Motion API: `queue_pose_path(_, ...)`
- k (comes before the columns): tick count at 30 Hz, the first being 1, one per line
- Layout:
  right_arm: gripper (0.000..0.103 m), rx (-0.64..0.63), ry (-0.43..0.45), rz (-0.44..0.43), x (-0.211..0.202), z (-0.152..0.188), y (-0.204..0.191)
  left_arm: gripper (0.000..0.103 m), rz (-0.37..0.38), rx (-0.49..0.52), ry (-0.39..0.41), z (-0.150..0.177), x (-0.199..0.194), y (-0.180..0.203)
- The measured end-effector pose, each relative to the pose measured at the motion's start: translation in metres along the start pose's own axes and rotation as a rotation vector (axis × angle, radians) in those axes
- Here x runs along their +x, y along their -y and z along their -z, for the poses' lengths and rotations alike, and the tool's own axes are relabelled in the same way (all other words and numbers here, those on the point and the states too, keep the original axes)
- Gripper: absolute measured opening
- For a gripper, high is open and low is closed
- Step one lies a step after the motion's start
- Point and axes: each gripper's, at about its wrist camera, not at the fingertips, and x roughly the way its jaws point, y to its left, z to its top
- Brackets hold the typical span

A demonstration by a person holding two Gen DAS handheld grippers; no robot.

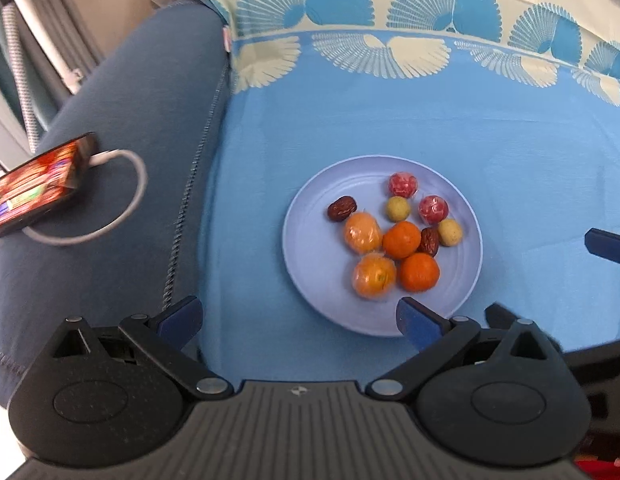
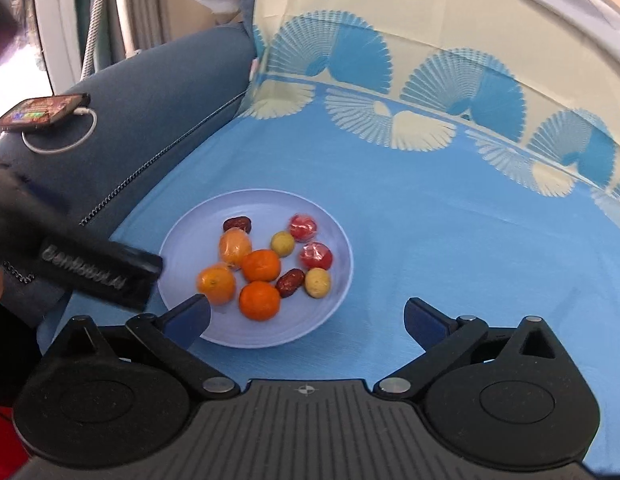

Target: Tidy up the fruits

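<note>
A pale blue plate point(image 1: 310, 264) point(image 2: 270, 328) sits on a blue cloth and holds all the fruit. On it are two bare oranges point(image 1: 402, 240) point(image 2: 261, 265), two film-wrapped oranges point(image 1: 362, 233) point(image 2: 235, 246), two red wrapped balls point(image 1: 403, 185) point(image 2: 303, 227), two yellow-green balls point(image 1: 398, 208) point(image 2: 283, 243) and two dark dates point(image 1: 341, 209) point(image 2: 237, 224). My left gripper point(image 1: 300, 314) stands open and empty just short of the plate's near rim. My right gripper point(image 2: 308, 314) is open too, its left finger over the plate's near edge, holding nothing.
A lit phone point(image 1: 34, 188) point(image 2: 42, 114) with a white cable lies on the dark blue sofa arm at left. A blue-and-cream fan-patterned cushion point(image 1: 390, 4) rises behind the plate. The left gripper's black body point(image 2: 98, 272) crosses the right wrist view beside the plate.
</note>
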Motion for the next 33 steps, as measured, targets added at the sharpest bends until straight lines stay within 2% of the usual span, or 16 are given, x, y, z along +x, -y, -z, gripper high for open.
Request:
queue_pose_path(13,0.102,-0.010,0.069,0.015,-0.051,0.018,-0.011,0.103,-0.024,-0.011,0.065,0.029,-0.052,0.005)
queue_pose_path(33,0.102,-0.026,0.111,0.018,-0.073,0.021,-0.013,0.103,-0.037,-0.019,0.088,0.039,-0.067,0.007)
